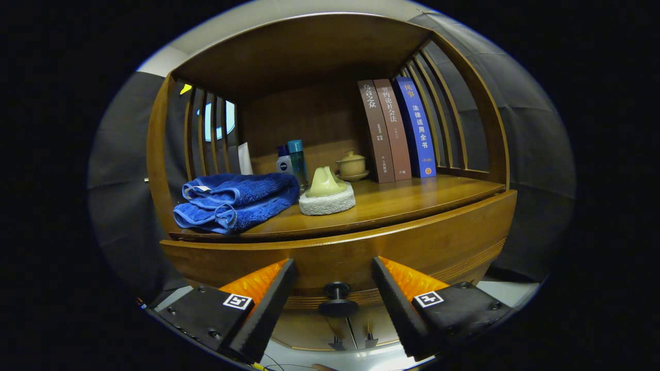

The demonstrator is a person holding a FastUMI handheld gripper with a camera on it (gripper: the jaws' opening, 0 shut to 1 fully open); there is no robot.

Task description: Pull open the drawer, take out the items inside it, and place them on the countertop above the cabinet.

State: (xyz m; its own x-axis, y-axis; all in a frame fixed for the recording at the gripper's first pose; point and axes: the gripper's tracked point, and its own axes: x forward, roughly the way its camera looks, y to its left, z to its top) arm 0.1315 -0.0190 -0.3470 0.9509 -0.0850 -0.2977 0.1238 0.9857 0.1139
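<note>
Drawer front [402,247] shut flush with cabinet, just ahead of tongs [334,275]; its dark knob [337,299] sits between 2 fingers, neither touching it. Tongs spread open, gripping nothing. Drawer contents hidden.

Counter [412,198] beyond tongs carries folded blue towel [237,201], sponge scrubber with handle [327,196], 2 bottles [291,159], lidded tea cup [351,165], 3 upright books [397,129].

Progress: ambiguous. Fits closed drawer awaiting pull, or items already lifted onto counter and drawer pushed back.
</note>
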